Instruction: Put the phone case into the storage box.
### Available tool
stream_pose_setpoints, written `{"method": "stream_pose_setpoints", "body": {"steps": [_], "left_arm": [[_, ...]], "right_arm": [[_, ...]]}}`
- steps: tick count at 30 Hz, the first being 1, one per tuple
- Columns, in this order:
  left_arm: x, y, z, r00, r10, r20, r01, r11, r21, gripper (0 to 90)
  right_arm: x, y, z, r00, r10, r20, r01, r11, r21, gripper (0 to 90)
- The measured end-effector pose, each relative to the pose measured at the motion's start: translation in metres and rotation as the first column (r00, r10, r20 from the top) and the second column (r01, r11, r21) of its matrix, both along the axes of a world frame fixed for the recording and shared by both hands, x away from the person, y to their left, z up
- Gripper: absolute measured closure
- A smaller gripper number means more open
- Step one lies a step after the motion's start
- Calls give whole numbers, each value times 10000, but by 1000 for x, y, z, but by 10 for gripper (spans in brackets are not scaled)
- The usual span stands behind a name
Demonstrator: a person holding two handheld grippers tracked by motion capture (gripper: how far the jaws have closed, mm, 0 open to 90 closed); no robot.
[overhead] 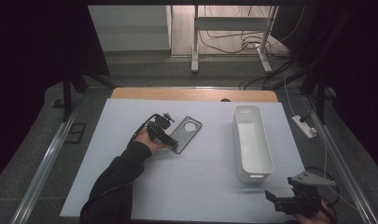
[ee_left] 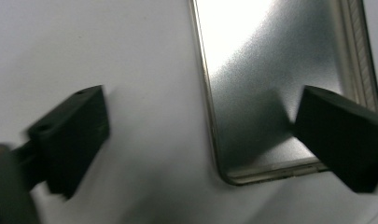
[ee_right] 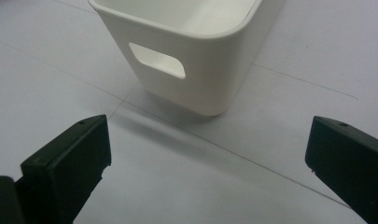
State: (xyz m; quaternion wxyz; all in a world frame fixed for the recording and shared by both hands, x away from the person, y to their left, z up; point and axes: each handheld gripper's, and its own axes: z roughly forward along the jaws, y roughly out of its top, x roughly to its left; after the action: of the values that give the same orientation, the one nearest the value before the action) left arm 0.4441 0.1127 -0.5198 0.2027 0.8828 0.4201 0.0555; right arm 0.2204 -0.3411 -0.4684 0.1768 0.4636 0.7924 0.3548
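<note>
- Flat grey metal plate with a round hole near its far end, lying on the white table sheet left of centre in the high view; in the left gripper view, rounded corner and brushed surface at upper right of frame.
- Left gripper down at the plate's near end, jaws spread wide: one jaw over bare sheet at lower left of its own view, the other over the plate at right. Nothing held.
- Right gripper at lower right of the high view, jaws likewise wide and empty, aimed at the end wall of the long white plastic bin with a handle slot.
- Likely risk: plate thin and flush with the sheet, so closing jaws could skate across the top or push it sideways rather than catch an edge.
- Smooth metal may also slip out if pinched only at the corner.
</note>
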Motion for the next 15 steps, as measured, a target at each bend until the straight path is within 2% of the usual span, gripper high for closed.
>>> {"method": "stream_pose_setpoints", "body": {"steps": [3,6,10,14,15], "left_arm": [[-1,4,4,10000,15,30,-14,9998,-182,361],[-2,5,6,9999,139,-33,-140,9991,-406,522],[0,7,6,9994,295,-190,-306,9975,-631,653],[0,9,5,9984,306,-469,-357,9931,-1117,810],[0,8,5,9985,358,-404,-399,9935,-1065,840]], "right_arm": [[0,0,0,10000,-7,-6,7,10000,-2,6],[0,0,0,10000,-11,-21,11,10000,-2,6],[0,0,0,10000,-15,-25,15,10000,6,6],[0,0,0,10000,-20,-34,20,10000,9,6],[0,0,0,10000,-20,-37,20,10000,7,6]]}}
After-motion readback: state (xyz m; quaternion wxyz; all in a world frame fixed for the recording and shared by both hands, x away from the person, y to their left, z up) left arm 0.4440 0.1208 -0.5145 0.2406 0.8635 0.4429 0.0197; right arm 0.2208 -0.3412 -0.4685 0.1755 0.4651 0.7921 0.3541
